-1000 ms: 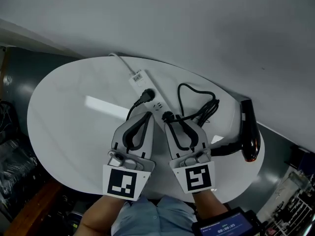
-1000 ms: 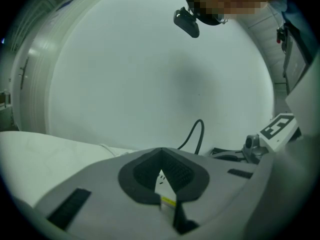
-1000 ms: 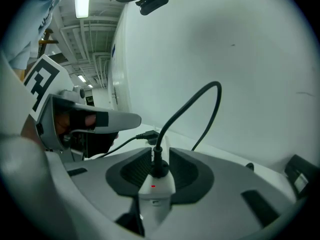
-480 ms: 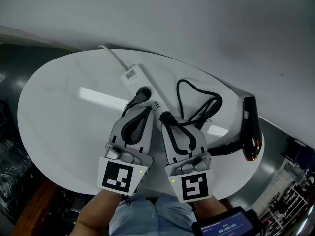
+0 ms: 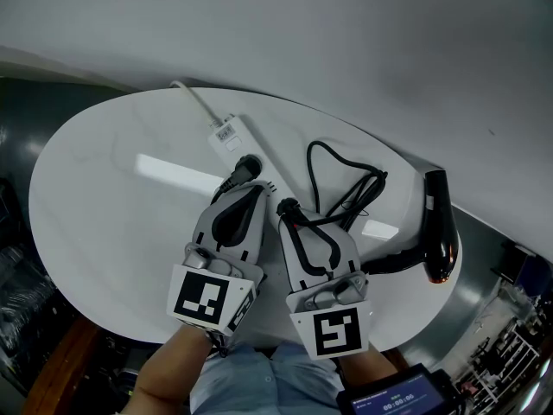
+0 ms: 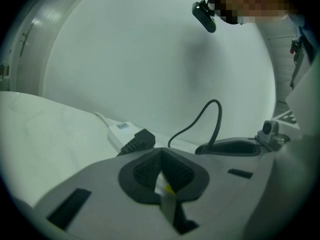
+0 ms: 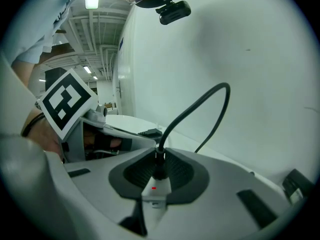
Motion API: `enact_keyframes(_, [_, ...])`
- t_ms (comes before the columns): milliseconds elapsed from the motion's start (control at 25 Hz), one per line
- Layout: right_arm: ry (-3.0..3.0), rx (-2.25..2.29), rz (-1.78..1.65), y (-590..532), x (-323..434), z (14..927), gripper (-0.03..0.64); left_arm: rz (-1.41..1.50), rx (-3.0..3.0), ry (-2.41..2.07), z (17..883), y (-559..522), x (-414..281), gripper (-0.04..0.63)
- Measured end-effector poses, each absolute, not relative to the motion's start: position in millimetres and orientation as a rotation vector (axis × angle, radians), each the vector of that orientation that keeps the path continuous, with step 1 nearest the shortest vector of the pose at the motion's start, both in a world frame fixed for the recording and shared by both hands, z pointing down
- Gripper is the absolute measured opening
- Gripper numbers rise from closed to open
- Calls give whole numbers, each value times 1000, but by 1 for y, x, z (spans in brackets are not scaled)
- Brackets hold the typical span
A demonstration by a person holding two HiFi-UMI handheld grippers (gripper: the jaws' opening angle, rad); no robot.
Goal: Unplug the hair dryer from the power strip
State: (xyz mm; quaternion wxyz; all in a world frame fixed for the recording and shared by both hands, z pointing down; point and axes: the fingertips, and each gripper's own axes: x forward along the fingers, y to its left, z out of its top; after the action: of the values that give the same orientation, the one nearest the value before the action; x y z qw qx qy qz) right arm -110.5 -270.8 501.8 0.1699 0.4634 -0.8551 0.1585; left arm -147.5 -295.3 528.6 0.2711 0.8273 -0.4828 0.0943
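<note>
A white power strip (image 5: 226,134) lies slantwise on the oval white table (image 5: 104,188). My right gripper (image 5: 286,210) has its jaws closing on the hair dryer's black plug (image 5: 286,207), which stands in the strip's near end; the right gripper view shows that plug (image 7: 160,166) pinched between the pads. From the plug, the black cord (image 5: 346,188) loops off to the black hair dryer (image 5: 438,227) at the table's right edge. My left gripper (image 5: 249,188) is shut, tips together and empty, on the strip just behind a second black plug (image 5: 246,166).
The strip's white cable (image 5: 192,96) runs off the far edge towards the wall. Dark floor surrounds the table, with clutter at the lower right (image 5: 518,335). A small screen (image 5: 397,398) sits by my body. The table's left half holds nothing.
The right gripper's jaws have narrowed onto the hair dryer's plug. My left gripper has sunk a little towards the strip. The hair dryer and cord lie as before.
</note>
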Motion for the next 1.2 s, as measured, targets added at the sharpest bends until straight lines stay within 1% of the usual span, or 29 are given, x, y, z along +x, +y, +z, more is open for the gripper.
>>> enact_keyframes(240, [-2434, 1327, 468, -270, -109, 499, 49, 298, 2246, -1292, 531, -295, -144, -2])
enact_keyframes(600, [-2520, 1407, 351, -273, -85, 448, 51, 311, 2246, -1307, 533, -296, -145, -2])
enact_keyframes(760, [-2498, 1414, 363, -263, -78, 449, 56, 331, 2269, -1313, 520, -289, -139, -2])
enact_keyframes(880, [-2488, 1327, 369, -252, -76, 465, 65, 332, 2304, -1327, 507, -283, -129, -2])
enact_keyframes(920, [-2455, 1252, 353, -245, -73, 476, 74, 332, 2320, -1333, 501, -281, -126, -2])
enact_keyframes(960, [-2405, 1173, 344, -236, -70, 489, 98, 332, 2339, -1340, 494, -279, -123, -2])
enact_keyframes(1000, [-2365, 1129, 362, -229, -67, 499, 150, 329, 2360, -1347, 486, -276, -120, -2])
enact_keyframes(1040, [-2345, 1129, 411, -222, -63, 506, 179, 324, 2378, -1356, 479, -274, -117, -2])
enact_keyframes(1120, [-2345, 1172, 517, -213, -52, 512, 183, 313, 2402, -1377, 468, -267, -109, -2])
enact_keyframes(1200, [-2376, 1181, 510, -205, -43, 506, 183, 302, 2410, -1401, 456, -256, -102, -2])
